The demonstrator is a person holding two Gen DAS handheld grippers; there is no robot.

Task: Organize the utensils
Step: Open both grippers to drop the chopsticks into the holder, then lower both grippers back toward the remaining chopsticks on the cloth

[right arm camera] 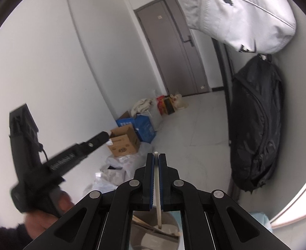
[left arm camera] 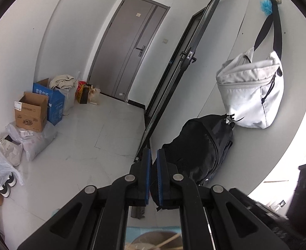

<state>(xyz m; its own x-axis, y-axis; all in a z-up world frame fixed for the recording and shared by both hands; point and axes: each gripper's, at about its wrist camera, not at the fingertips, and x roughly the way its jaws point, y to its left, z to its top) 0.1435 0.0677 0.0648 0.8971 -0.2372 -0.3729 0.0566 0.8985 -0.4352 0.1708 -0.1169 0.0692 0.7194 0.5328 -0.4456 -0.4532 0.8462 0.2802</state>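
- Black right gripper (right arm camera: pixel 156 158) points out over the floor and slightly down, clenched on a pale chopstick (right arm camera: pixel 157 184) that runs between its blue pads, tip just past them.
- Left gripper (left arm camera: pixel 154 156), held by a hand (right arm camera: pixel 46 214), is tilted the same way, clenched on nothing.
- More chopsticks (left arm camera: pixel 169 240) lie below.

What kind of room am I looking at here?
Probably the entryway of a home. A grey entrance door with a lever handle closes the far end, cardboard boxes and shoes line the tiled floor, and a white bag hangs on the wall.
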